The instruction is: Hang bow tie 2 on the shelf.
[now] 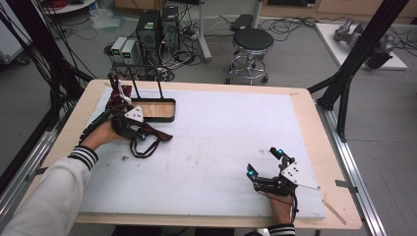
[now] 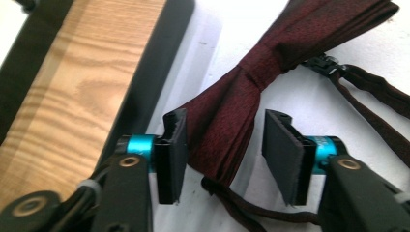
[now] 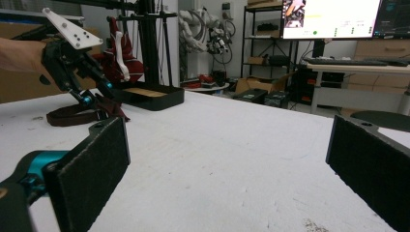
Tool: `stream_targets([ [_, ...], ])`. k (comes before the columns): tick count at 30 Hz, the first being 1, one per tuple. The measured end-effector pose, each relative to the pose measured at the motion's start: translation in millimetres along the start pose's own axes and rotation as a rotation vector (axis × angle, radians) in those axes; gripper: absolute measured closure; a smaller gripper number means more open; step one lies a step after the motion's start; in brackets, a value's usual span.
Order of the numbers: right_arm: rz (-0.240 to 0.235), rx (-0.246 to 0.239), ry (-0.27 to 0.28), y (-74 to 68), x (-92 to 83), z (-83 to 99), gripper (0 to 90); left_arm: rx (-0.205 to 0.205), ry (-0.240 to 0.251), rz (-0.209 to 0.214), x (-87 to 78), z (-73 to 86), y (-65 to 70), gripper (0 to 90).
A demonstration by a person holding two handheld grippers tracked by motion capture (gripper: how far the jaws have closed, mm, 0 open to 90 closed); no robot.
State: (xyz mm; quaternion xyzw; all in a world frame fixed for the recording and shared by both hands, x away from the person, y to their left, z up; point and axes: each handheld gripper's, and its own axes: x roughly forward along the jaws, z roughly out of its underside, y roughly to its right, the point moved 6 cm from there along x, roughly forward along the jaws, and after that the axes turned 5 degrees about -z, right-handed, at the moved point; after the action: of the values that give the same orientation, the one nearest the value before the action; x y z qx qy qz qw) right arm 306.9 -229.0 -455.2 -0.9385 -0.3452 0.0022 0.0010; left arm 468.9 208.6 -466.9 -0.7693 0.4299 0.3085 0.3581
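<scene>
**Bow tie sits right between the left tool's pads**

While the right tool (image 1: pixel 268 164) rests spread wide and empty on the white counter (image 1: pixel 221 147), well apart, the left tool (image 2: pixel 225 145) has the dark red bow tie (image 2: pixel 227 108) between its two pads. One wing touches the left pad; the right pad is not on it yet. The tie's long line runs away from the tool, up toward the knot. Its strap (image 2: pixel 377 96) trails off to the side. A wooden tray (image 2: pixel 72 92) with a black rim lies just beside, so a sideways slip could bump it.
</scene>
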Motion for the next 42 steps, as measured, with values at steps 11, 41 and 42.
stream_targets([
  [11, 0.001, 0.000, 0.000, 0.0, 0.0, 0.0, 0.9, -0.036, -0.060, -0.006, -1.7, 1.0, 2.1, 84.6],
  [41, 0.003, 0.005, -0.004, -0.7, -0.5, 0.3, 0.9, -0.203, 0.230, -0.136, -57.0, -20.8, -8.9, 85.0],
  [42, 0.003, 0.006, -0.004, -0.8, -0.5, 0.3, 0.9, -0.205, 0.239, -0.144, -58.6, -21.5, -9.6, 85.1],
])
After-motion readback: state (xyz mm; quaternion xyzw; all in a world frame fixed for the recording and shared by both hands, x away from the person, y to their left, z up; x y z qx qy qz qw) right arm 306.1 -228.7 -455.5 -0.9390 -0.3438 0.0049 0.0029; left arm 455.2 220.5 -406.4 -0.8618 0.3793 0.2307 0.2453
